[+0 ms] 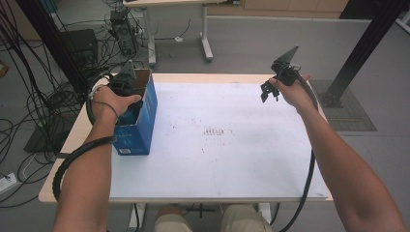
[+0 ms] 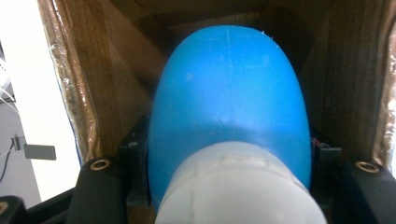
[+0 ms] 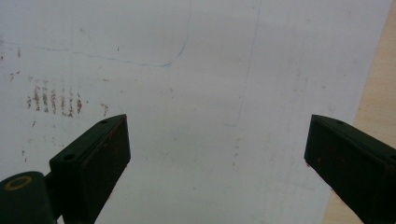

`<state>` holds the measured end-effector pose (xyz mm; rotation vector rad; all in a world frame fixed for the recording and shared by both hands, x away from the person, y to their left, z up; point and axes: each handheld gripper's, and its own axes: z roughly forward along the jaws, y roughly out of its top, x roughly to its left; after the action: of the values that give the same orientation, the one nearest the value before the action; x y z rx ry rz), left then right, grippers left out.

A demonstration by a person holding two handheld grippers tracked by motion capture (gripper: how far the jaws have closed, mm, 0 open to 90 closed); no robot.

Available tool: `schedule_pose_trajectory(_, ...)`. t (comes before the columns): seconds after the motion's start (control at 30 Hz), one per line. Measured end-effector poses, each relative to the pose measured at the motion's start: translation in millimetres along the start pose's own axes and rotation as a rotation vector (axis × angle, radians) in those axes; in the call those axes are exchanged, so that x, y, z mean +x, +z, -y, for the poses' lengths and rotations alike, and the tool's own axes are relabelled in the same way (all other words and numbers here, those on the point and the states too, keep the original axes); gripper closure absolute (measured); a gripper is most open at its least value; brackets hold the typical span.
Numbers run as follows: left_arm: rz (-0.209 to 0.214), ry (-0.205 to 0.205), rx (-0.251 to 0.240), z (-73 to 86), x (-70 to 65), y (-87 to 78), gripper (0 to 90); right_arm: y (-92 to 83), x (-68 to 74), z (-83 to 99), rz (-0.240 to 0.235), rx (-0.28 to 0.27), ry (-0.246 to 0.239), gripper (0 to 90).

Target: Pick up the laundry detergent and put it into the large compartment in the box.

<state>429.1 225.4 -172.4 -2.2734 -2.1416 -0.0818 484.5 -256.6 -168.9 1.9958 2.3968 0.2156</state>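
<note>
Your left claw (image 1: pixel 126 92) is reaching down into the open blue box (image 1: pixel 145 121) at the worktop's (image 1: pixel 232 159) left edge, its jaws clamping either side of a blue bottle with a white cap (image 2: pixel 229 107), which is sitting between the pads and pointing deeper between the box's brown inner walls. Your right claw (image 1: pixel 269 90) is hanging above the far right part of the white sheet (image 3: pixel 196 93), jaws spread wide and gripping nothing, well apart from the box and bottle.
</note>
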Motion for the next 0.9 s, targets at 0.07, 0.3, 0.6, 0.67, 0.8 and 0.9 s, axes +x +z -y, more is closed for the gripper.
schedule_pose_trajectory(0.07,0.003,-0.001,-0.003,0.7,0.4,0.1,36.5,0.0,0.5,0.0,0.002,-0.001,0.000,6.8)
schedule_pose_trajectory(0.3,0.002,-0.001,-0.004,1.1,0.3,0.7,36.4,0.1,0.6,0.4,0.003,-0.001,-0.002,6.8)
schedule_pose_trajectory(0.6,0.002,-0.001,-0.004,1.2,0.2,0.3,36.4,0.4,0.5,0.1,0.001,0.003,0.000,6.8)
schedule_pose_trajectory(0.67,0.004,-0.002,-0.005,1.2,0.4,0.2,36.3,0.4,0.6,0.1,0.001,0.002,0.000,6.8)
schedule_pose_trajectory(0.8,0.007,-0.005,-0.005,1.5,0.9,0.1,35.6,0.8,0.2,0.4,-0.001,0.001,-0.002,6.8)
schedule_pose_trajectory(0.9,0.008,-0.005,-0.006,2.0,1.4,-0.6,34.6,1.3,-0.7,1.0,-0.005,0.000,0.000,6.8)
